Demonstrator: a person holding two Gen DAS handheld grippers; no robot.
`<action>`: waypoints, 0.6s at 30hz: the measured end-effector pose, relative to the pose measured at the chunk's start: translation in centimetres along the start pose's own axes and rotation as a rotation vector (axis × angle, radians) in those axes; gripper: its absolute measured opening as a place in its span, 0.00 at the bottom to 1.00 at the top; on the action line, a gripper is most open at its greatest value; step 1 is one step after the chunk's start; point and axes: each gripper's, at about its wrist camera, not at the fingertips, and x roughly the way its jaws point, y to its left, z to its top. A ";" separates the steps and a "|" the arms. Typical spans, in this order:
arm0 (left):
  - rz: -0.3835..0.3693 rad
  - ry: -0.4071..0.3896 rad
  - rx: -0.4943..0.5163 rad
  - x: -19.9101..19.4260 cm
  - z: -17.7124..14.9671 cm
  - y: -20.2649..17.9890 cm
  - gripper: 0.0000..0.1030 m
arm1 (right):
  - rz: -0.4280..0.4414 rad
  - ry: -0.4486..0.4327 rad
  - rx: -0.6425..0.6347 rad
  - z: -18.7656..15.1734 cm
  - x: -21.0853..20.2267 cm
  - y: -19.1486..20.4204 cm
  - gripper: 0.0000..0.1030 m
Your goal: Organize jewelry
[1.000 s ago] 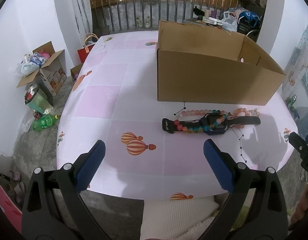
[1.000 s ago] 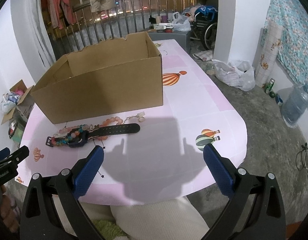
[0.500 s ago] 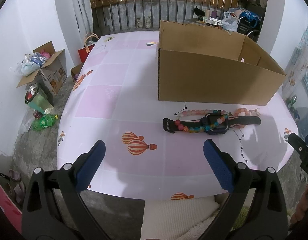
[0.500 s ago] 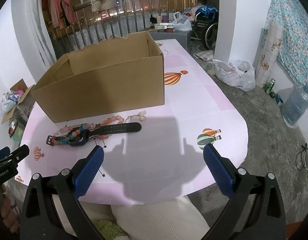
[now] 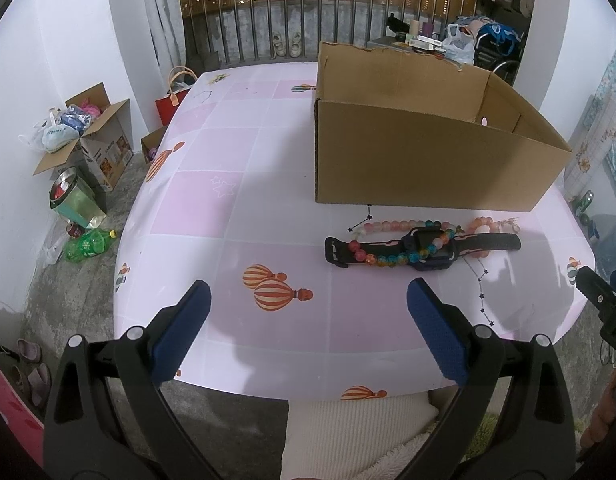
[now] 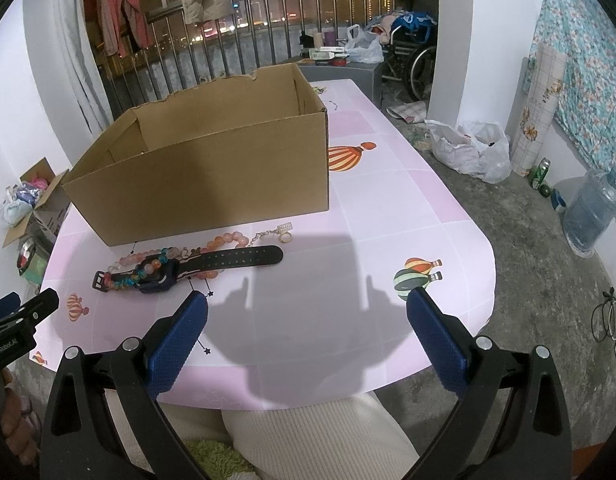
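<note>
Where writing can be read, it is limited to white lettering, apparently "GenRobot.AI", on the body of the left gripper (image 6: 12, 320) as seen at the left edge of the right wrist view; print on the floor carton (image 5: 104, 152) is too small to resolve. Inside the cardboard box (image 5: 420, 160), the floor is hidden by the near wall. Beside the pink bead bracelet (image 6: 224, 242), a small ring and chain (image 6: 282, 234) are hard to make out. The multicolour bead bracelet (image 5: 396, 254) drapes over the black watch (image 5: 424, 246), which lies on the table (image 5: 228, 220) just near of the box. Both the left gripper (image 5: 306, 320) and the right gripper (image 6: 306, 320) stand wide apart, holding nothing, above the near table edge.
</note>
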 end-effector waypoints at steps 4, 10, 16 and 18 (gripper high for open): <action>0.000 0.000 0.000 0.0 0.0 0.0 0.92 | -0.002 -0.007 -0.006 0.0 -0.1 0.2 0.94; 0.001 -0.001 0.000 0.0 0.1 -0.1 0.92 | 0.000 -0.009 -0.009 0.1 -0.2 0.3 0.94; 0.001 -0.003 0.001 -0.1 0.2 -0.2 0.92 | 0.000 -0.013 -0.010 0.2 -0.3 0.3 0.94; 0.001 -0.004 0.000 -0.1 0.3 -0.2 0.92 | -0.002 -0.015 -0.010 0.2 -0.3 0.3 0.94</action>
